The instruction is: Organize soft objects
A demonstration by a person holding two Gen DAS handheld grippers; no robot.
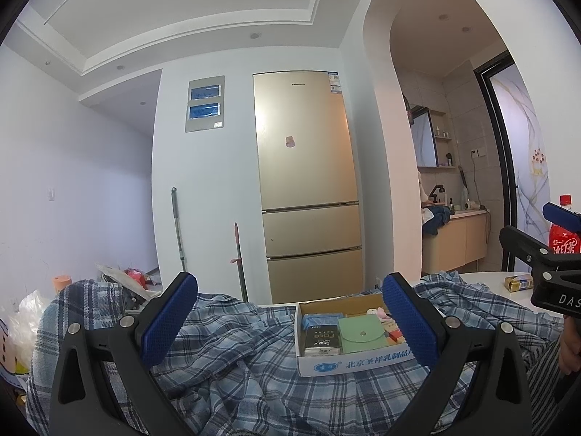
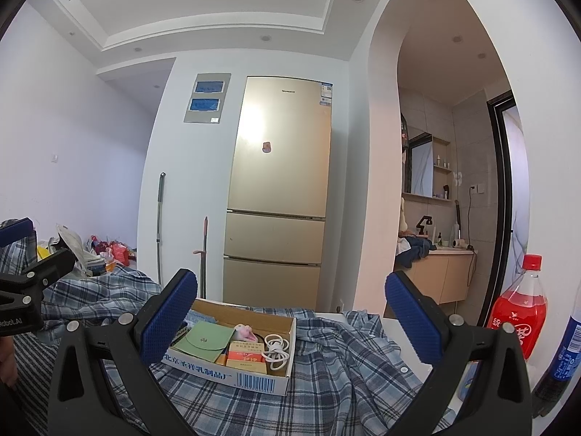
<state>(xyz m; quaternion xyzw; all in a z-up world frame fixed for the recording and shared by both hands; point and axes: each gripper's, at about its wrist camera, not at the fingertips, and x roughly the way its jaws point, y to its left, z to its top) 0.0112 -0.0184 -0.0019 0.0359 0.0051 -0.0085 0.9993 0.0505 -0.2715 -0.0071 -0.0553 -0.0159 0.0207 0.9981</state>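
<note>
Item: plaid shirt (image 2: 326,374), blue-and-white checked cloth, lying rumpled and spread over the white counter (image 1: 486,281), filling the foreground of both wrist views and draped off the near edge on the left. Condition: soft, light, limp; deep folds and ridges throughout; a button shows near the right hem, so plackets and seams run thicker there. Handling, as judged: it will sag and trail when lifted, will not hold shape, and is not fragile; a pinch on a raised fold or on a doubled edge such as collar or hem should hold better than a flat single layer, and two separated holds would keep it from bunching. Encumbrance: cardboard box (image 2: 261,381) stands on top of the shirt, holding a green pouch (image 2: 207,339), a coiled white cable (image 2: 277,350) and small cartons; pulling the cloth would likely drag or tip it. Nearby: red drink bottle (image 2: 519,312) and a dark bottle at the right, close to the cloth edge. Left gripper (image 1: 290,323): jaws wide apart, empty, poised just above the shirt. Right gripper (image 2: 290,323): jaws wide apart, empty, likewise over the cloth, box between its fingers in view.
</note>
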